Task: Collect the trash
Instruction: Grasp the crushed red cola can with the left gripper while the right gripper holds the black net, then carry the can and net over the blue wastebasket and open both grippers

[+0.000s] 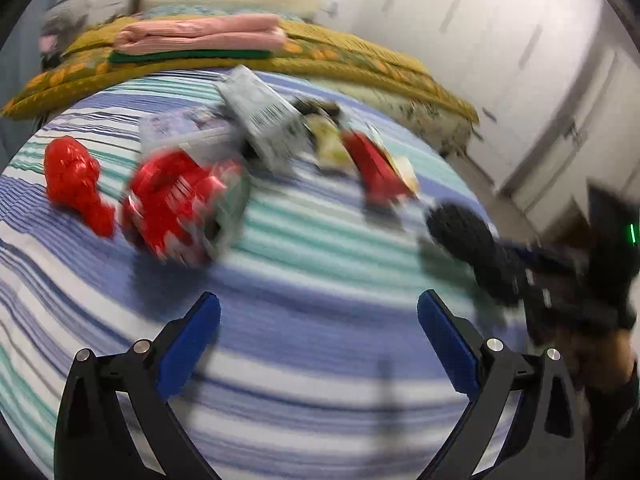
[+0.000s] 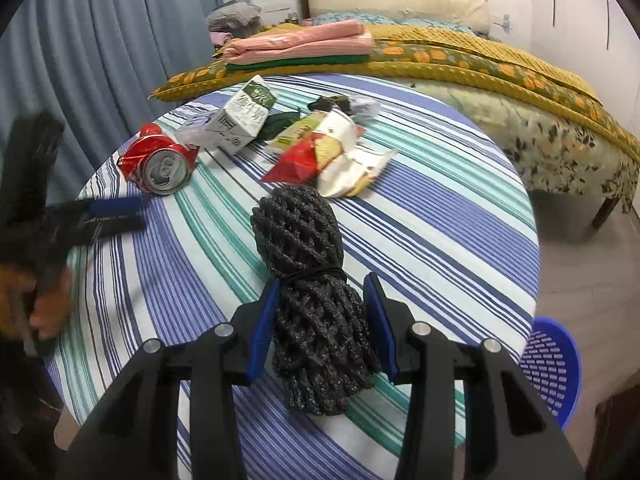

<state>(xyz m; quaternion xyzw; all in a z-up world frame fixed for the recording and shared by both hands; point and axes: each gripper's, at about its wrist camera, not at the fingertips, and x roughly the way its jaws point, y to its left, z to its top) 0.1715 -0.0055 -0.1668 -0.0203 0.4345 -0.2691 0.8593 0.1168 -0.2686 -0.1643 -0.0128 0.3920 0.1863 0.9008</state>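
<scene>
On striped surface [image 2: 460, 208]: one crushed can [image 2: 160, 164], one milk carton [image 2: 236, 124], two snack wrappers [image 2: 324, 156]. Right claw [image 2: 322, 316] angled down, clamped on black foam net [image 2: 308, 280]. Left claw [image 1: 318, 336] wide, empty.

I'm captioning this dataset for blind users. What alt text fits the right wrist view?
The right tool grips a black foam net bundle above a round table with a striped cloth. Beyond lie a crushed red can, a milk carton and snack wrappers; a blue basket stands lower right.
</scene>
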